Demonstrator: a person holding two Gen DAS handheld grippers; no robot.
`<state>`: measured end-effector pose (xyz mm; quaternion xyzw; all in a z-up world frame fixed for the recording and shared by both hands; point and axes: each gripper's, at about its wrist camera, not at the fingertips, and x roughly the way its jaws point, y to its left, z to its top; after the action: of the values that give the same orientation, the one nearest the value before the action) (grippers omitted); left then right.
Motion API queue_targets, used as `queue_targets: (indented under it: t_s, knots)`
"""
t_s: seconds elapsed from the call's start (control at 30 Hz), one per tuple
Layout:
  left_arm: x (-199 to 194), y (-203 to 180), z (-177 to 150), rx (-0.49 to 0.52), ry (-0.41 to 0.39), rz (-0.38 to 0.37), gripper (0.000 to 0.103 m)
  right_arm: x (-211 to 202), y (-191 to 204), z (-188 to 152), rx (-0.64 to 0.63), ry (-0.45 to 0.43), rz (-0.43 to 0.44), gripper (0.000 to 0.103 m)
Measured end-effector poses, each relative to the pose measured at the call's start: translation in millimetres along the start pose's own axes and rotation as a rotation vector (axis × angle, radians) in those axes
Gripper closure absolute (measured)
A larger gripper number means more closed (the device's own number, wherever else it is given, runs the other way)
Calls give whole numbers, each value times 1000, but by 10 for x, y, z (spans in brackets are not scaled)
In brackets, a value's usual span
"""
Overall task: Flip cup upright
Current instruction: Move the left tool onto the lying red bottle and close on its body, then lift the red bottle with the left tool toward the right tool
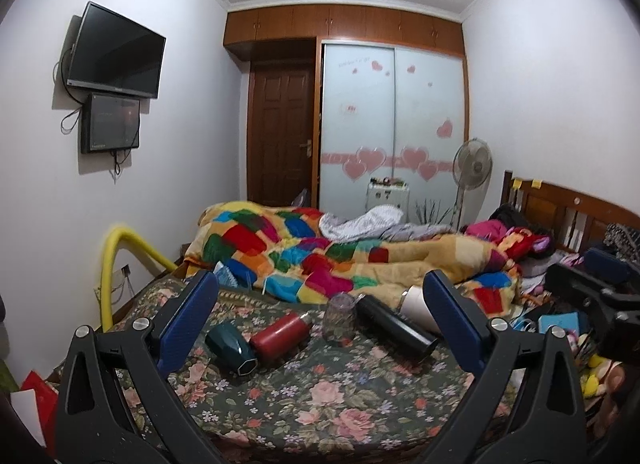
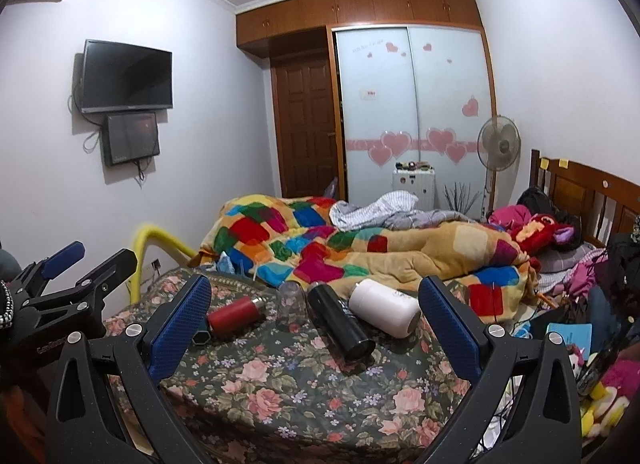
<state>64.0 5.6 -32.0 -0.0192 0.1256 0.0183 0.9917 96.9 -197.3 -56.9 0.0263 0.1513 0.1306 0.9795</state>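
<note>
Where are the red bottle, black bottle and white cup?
red bottle (image 1: 280,332), left wrist view, mid body
black bottle (image 2: 340,322), right wrist view, mid body
white cup (image 2: 384,306), right wrist view, side wall

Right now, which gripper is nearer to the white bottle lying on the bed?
Right. The right gripper is open, with the white bottle lying between its fingers, just ahead. The left gripper hangs further left, facing the red bottle.

Clear glass cup stands mouth-down on floral bedspread — between red flask and black flask.
</note>
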Motion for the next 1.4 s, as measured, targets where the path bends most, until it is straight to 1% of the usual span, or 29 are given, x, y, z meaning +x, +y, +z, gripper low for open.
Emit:
queue_targets:
  t_s: [0.17, 0.3, 0.37, 0.43, 0.53, 0.57, 0.63, 0.67, 0.7, 0.73, 0.87, 0.93, 1.0, 1.03, 1.27, 1.4]
  knots:
    - [553, 122, -150, -3, 124, 0, 0, 258, -92, -30, 13, 64, -12, 0]
    - [1177, 234, -295, 38, 270, -8, 0, 495, -179, -83, 22, 124, -28, 0]
    - [1526, 290, -391, 66, 352, -34, 0, 590, -237, -104, 27, 150, -35, 0]
    - [1813, 327, -493, 89, 417, -53, 0, 692, -291, -135, 32, 176, -44, 0]
    - [2298, 427, -643, 115, 548, -91, 0, 833, -360, -182, 41, 214, -61, 0]
    - [2450, 454, -694, 123, 591, -113, 0, 872, -366, -199, 43, 222, -65, 0]
    - [2748, 500, -812, 143, 664, -135, 1, 965, -411, -228, 54, 245, -74, 0]
    - [2919, 524, -883, 160, 712, -140, 4, 1014, -433, -242, 62, 260, -76, 0]
    - [3011, 536, -919, 171, 744, -144, 9, 1058, -449, -249, 69, 272, -76, 0]
    - [3144, 550, -979, 186, 784, -151, 11, 1105, -470, -256, 77, 284, -76, 0]
    - [3489, 606, -1163, 213, 886, -175, 16, 1234, -499, -292, 90, 317, -85, 0]
    - [3613, 641, -1224, 211, 929, -186, 18, 1275, -506, -309, 87, 328, -89, 0]
    - [3738, 667, -1285, 214, 961, -186, 23, 1305, -501, -322, 79, 335, -94, 0]
    - [3770, 667, -1311, 214, 973, -191, 24, 1325, -509, -323, 76, 337, -96, 0]
    - [3916, 619, -1389, 239, 1003, -205, 26, 1416, -504, -350, 73, 352, -92, 0]
    - [3966, 595, -1452, 255, 1030, -202, 31, 1406, -485, -346, 65, 349, -93, 0]
